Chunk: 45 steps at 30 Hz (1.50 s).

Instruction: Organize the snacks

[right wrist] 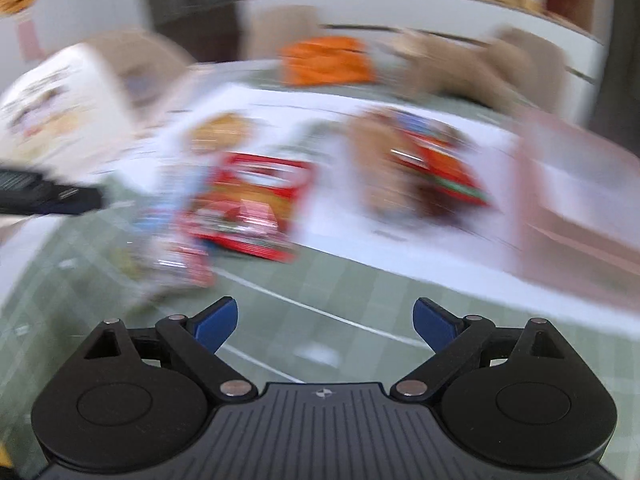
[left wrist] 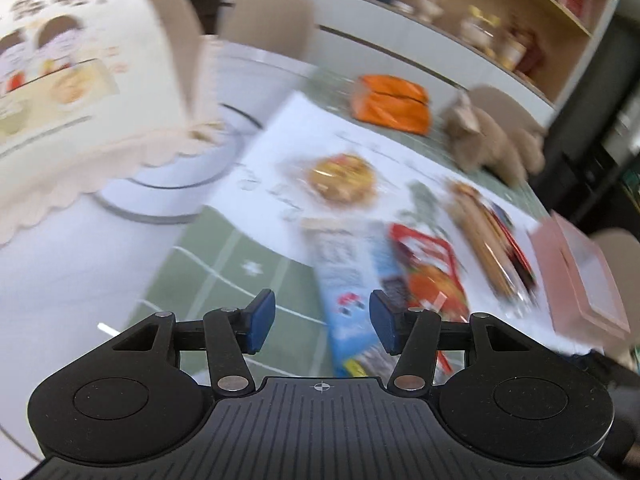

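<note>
Both views are blurred. Several snacks lie on a white sheet [left wrist: 280, 152] over a green checked tablecloth: a blue packet [left wrist: 344, 280], a red packet [left wrist: 432, 276], a round yellow snack [left wrist: 342, 178] and a long pack of sticks [left wrist: 488, 236]. My left gripper [left wrist: 322, 320] hangs open above the near end of the blue packet, with nothing between its pads. My right gripper [right wrist: 326, 324] stands open over bare tablecloth, short of the red packet [right wrist: 252, 204] and a brown-and-red pack [right wrist: 420, 168]. The round snack [right wrist: 220, 132] lies further back.
An orange bag [left wrist: 390, 104] and a tan plush toy [left wrist: 492, 140] sit at the far side. A pink box [left wrist: 584, 276] stands at the right, and a white cartoon-printed bag [left wrist: 80, 80] at the left. Chairs and shelves stand behind. The other gripper's black body [right wrist: 40, 196] shows at the left.
</note>
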Available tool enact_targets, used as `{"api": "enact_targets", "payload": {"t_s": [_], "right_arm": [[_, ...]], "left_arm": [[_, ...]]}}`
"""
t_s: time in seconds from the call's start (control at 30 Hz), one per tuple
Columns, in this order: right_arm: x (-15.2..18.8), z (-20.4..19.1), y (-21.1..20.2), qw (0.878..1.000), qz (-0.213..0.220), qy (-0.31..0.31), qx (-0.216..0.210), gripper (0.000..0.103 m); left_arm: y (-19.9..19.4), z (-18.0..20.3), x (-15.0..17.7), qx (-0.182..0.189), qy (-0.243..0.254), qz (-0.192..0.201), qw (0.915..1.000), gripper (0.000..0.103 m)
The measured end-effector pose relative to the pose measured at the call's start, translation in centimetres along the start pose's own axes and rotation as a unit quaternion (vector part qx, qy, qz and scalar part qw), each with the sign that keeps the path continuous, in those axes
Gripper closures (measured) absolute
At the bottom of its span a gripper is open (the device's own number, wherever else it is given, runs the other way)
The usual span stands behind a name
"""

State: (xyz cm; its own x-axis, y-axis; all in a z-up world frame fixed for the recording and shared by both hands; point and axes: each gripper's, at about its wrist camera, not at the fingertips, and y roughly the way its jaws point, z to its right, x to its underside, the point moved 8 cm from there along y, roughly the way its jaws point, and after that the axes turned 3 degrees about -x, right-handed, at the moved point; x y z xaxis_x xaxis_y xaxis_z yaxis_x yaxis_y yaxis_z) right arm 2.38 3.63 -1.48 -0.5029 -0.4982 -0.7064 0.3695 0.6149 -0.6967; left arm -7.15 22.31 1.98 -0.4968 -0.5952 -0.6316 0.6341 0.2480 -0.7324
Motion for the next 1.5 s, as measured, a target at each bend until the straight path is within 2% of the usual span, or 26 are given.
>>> {"api": "enact_targets", "payload": {"t_s": [0.1,0.2,0.23,0.27,0.37,0.4,0.47,0.57,0.7,0.73,0.77,0.8,0.87,0.9,0.97,1.0,1.07,1.17,1.23,1.33,1.47,1.5], "right_arm": [[-1.5,-5.0,2.9,0.997,0.006,-0.060,-0.047,0.008],[-2.0,-8.5,6.0,0.992,-0.005,-0.110,-0.055,0.008],[-1.8,-9.1,6.8,0.990,-0.014,-0.124,-0.057,0.012],[-1.5,-9.4,7.3,0.989,-0.025,-0.137,-0.053,0.025],[-1.2,-8.3,6.6,0.990,-0.035,-0.128,-0.040,0.047],[-1.1,-7.4,6.2,0.992,-0.041,-0.113,-0.037,0.048],[-0.6,-5.0,4.7,0.995,-0.040,-0.086,-0.025,0.048],[0.2,-1.2,2.3,0.998,-0.034,-0.056,0.010,0.048],[1.6,2.8,-0.6,0.998,-0.031,-0.020,0.047,0.043],[1.9,3.7,-1.3,0.998,-0.027,-0.009,0.056,0.037],[2.2,4.6,-1.9,0.998,-0.022,0.001,0.063,0.033],[2.6,5.4,-2.6,0.997,-0.017,0.013,0.068,0.030],[3.5,7.0,-3.4,0.996,-0.016,0.044,0.076,0.026],[4.0,7.5,-3.6,0.995,-0.018,0.058,0.078,0.026],[5.1,8.4,-3.9,0.993,-0.022,0.088,0.081,0.025],[5.3,8.8,-4.0,0.991,-0.022,0.103,0.079,0.024],[5.6,8.8,-3.9,0.990,-0.018,0.118,0.079,0.023],[5.5,8.3,-3.8,0.990,-0.013,0.112,0.083,0.023],[4.9,7.5,-3.6,0.992,-0.012,0.103,0.070,0.023],[3.7,6.4,-3.4,0.995,-0.006,0.083,0.054,0.023],[2.5,5.9,-2.8,0.996,-0.005,0.085,0.041,0.023],[2.5,5.8,-2.6,0.996,-0.008,0.084,0.038,0.023]], "left_arm": [[-0.1,-0.7,-0.2,-0.007,-0.008,0.000,0.9999,0.046],[0.2,0.0,-0.2,0.003,0.015,-0.006,0.9999,0.046],[0.5,0.5,-0.5,0.007,0.028,-0.005,0.9996,0.046],[1.0,1.0,-1.0,0.010,0.046,-0.002,0.9989,0.046],[2.8,2.4,-3.1,0.018,0.083,0.000,0.9964,0.046],[3.5,2.7,-4.1,0.024,0.087,0.006,0.9959,0.046],[5.1,3.7,-6.7,0.036,0.095,0.023,0.9946,0.046],[9.2,4.9,-10.1,0.027,0.120,0.023,0.9921,0.046],[15.3,5.6,-11.6,0.009,0.163,-0.044,0.9856,0.046],[16.4,5.7,-11.4,0.001,0.184,-0.060,0.9812,0.046],[17.1,6.0,-11.2,0.003,0.209,-0.071,0.9754,0.038],[17.4,6.4,-10.9,0.009,0.230,-0.078,0.9700,0.035],[17.9,7.0,-10.1,-0.001,0.267,-0.093,0.9592,0.033],[18.1,7.1,-10.0,-0.006,0.274,-0.098,0.9566,0.032],[18.0,7.4,-9.5,-0.010,0.273,-0.098,0.9569,0.036],[17.7,7.5,-9.4,-0.010,0.270,-0.093,0.9582,0.043],[16.6,7.9,-8.8,0.006,0.266,-0.084,0.9603,0.047],[14.1,8.2,-7.2,0.033,0.246,-0.080,0.9653,0.049],[11.8,7.9,-6.2,0.041,0.230,-0.071,0.9697,0.054],[8.5,6.9,-4.5,0.068,0.186,-0.066,0.9780,0.063],[4.6,5.7,-1.5,0.101,0.125,-0.071,0.9844,0.075],[4.0,5.6,-0.6,0.111,0.113,-0.081,0.9840,0.076]]}}
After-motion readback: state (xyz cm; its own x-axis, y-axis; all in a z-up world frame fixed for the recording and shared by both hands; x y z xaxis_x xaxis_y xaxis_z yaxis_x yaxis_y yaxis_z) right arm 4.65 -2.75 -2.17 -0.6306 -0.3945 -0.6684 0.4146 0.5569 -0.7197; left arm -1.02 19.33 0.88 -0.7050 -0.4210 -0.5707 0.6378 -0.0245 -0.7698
